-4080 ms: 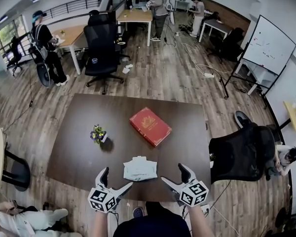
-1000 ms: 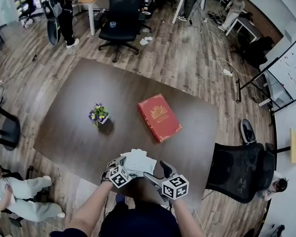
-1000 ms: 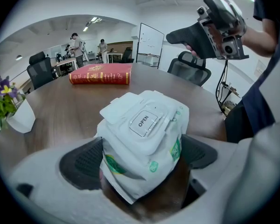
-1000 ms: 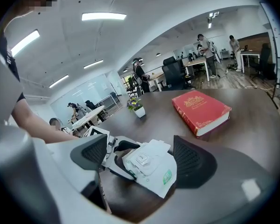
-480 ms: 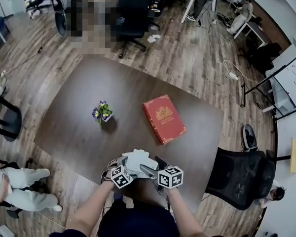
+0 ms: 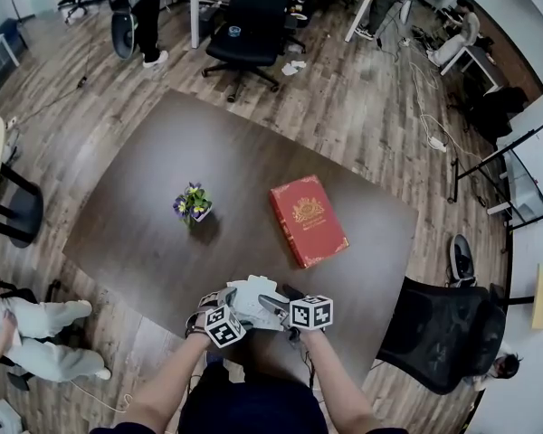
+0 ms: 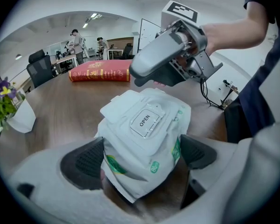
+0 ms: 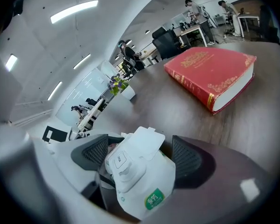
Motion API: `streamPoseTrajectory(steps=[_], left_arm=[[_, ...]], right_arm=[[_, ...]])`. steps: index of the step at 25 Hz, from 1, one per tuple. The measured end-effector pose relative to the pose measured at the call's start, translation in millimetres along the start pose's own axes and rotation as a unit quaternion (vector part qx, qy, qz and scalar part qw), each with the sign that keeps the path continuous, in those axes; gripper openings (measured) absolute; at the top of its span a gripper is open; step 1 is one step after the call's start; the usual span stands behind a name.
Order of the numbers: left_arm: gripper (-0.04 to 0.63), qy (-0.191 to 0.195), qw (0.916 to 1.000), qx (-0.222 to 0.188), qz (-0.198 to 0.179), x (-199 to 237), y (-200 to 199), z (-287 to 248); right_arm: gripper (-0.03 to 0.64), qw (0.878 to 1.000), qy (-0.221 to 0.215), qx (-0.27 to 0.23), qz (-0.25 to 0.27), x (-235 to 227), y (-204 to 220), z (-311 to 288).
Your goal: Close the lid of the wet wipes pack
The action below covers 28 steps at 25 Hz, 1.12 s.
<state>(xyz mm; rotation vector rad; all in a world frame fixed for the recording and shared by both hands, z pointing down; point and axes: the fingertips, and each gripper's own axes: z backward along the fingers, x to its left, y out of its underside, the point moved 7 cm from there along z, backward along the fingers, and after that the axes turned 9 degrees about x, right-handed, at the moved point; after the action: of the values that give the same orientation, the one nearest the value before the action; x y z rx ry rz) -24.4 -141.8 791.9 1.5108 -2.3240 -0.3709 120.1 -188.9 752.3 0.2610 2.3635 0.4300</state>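
Because one tool must fold the lid (image 8: pixel 147 144) down while the pack does not slide, the wet wipes pack (image 7: pixel 144 139) is kept at the edge of the tabletop (image 6: pixel 145 242) on the person's side of the red book (image 6: pixel 308 220), well apart from the book. I cannot tell if it rests on the wood or is lifted a little.

The left tool (image 7: pixel 140 157) pinches the pack by its two sides. Both dark pads press into the soft film, which bulges between them, so I judge this grip firm enough to be the anchor. The white lid stands open on the part of the pack nearer the book, beside the seal label with the word OPEN (image 7: pixel 144 120).

The right tool (image 8: pixel 141 157) hovers at the book-side end of the pack with its jaws spread, one on each side, and no pad is clearly pressing. This placing makes sense, because a free tool near the raised flap can push it over the label.

The step in hand seems to be the approach to the lid, and the closing is not yet done. The push should probably be gentle, as much force could crush the pack or turn it in the left grip.
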Motion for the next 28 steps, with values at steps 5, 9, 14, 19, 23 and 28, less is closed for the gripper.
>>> streamPoseTrajectory(steps=[5,9,14,19,23,28], left_arm=[[0.509,0.001,1.0,-0.001,-0.001,1.0,-0.2,0.2],[0.509,0.001,1.0,0.002,0.002,0.7,0.5,-0.1],[0.509,0.001,1.0,0.005,0.002,1.3,-0.5,0.1],[0.509,0.001,1.0,0.009,0.003,1.5,-1.3,-0.7],[0.509,0.003,0.9999,0.009,0.004,0.6,-1.4,-0.2],[0.509,0.001,1.0,0.009,0.003,1.4,-0.8,0.1]], right_arm=[[0.43,1.0,0.013,0.007,-0.011,-9.3,-2.5,-7.8],[0.311,1.0,0.019,0.014,-0.015,-15.8,-5.9,-11.2],[0.221,0.998,0.019,0.05,-0.012,-21.8,-9.7,-17.6],[0.17,0.995,0.011,0.1,-0.004,-30.1,-13.1,-24.0],[0.115,0.993,0.001,0.115,-0.004,-32.1,-15.3,-23.1],[0.077,0.996,-0.012,0.088,0.004,-26.3,-20.6,-14.2]])
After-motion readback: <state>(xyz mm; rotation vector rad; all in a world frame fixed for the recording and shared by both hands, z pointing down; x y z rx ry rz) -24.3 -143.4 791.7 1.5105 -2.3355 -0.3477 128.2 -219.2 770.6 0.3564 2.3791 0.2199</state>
